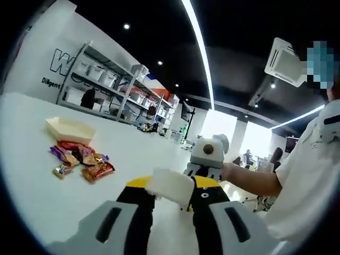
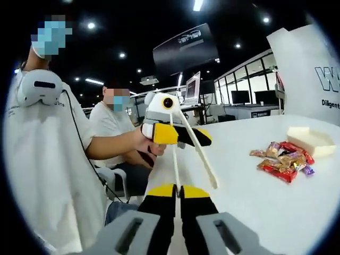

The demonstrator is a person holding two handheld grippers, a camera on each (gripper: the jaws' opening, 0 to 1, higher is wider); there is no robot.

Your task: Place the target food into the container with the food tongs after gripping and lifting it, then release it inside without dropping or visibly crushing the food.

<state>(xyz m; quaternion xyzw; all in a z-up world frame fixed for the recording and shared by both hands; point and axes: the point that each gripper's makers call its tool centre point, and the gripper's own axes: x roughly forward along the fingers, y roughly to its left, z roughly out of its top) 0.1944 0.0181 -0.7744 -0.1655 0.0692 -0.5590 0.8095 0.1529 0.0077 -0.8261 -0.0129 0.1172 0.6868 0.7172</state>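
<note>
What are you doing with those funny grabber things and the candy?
A person holds a grabber in each hand. The left gripper is shut on a small white container, and the right gripper pinches a pair of white tongs. The pile of wrapped candies lies untouched on the white table, beside a cream tray.

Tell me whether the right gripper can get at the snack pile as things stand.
Probably not yet. The right gripper looks shut on one arm of the tongs, whose other end the left gripper holds, so both are tied up. The table toward the snack pile is bare, though.
</note>
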